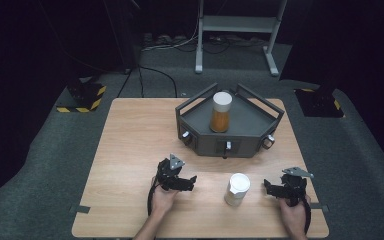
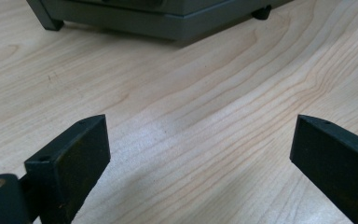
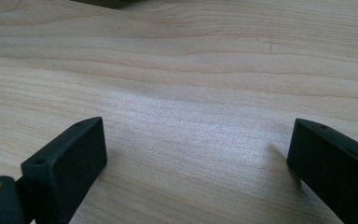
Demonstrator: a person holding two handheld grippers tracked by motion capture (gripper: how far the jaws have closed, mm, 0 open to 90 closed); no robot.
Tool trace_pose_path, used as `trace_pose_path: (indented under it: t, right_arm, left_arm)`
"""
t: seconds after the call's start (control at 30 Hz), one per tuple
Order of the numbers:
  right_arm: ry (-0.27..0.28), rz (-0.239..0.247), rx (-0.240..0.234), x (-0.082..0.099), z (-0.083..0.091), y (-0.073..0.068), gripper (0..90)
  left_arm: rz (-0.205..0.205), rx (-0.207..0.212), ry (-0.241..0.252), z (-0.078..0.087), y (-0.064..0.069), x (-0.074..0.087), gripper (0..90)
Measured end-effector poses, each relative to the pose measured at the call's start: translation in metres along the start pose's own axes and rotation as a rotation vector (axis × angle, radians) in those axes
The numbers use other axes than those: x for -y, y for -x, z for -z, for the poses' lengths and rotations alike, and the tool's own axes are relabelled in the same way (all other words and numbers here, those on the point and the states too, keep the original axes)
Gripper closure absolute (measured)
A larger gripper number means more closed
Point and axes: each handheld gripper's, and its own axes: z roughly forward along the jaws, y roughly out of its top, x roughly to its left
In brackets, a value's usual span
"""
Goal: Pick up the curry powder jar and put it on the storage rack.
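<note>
Both hand-held grippers rested low on the near part of the wooden worktop, each gripped from behind by one of the person's hands. In the high view the left hand-held gripper lay left of centre, pointing toward the right, and the right hand-held gripper lay near the right edge, pointing toward the left. Between them, nearer the right one but touching neither, stood a white-lidded jar, upright on the bare wood.

Seen along its own jaws, the left hand-held gripper had its two black jaws spread wide, with nothing but wood grain between them. The right hand-held gripper looked the same: jaws wide apart, empty, just above the worktop.

Farther back, a dark grey tray with raised rails and small knobs along its front wall sat on the worktop. Inside it, toward the left, a second jar stood upright, white-capped and holding something amber. The tray's lower edge also showed at the top of the left gripper view.
</note>
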Motion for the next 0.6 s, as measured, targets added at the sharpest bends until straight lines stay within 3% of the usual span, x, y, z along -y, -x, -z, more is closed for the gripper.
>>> trace_pose_path:
  t: [0.6]
  right_arm:
    - [0.0, 0.0, -0.001, 0.0, 0.0, 0.0, 4.0]
  left_arm:
    - [0.005, -0.021, -0.014, -0.008, 0.008, 0.012, 4.8]
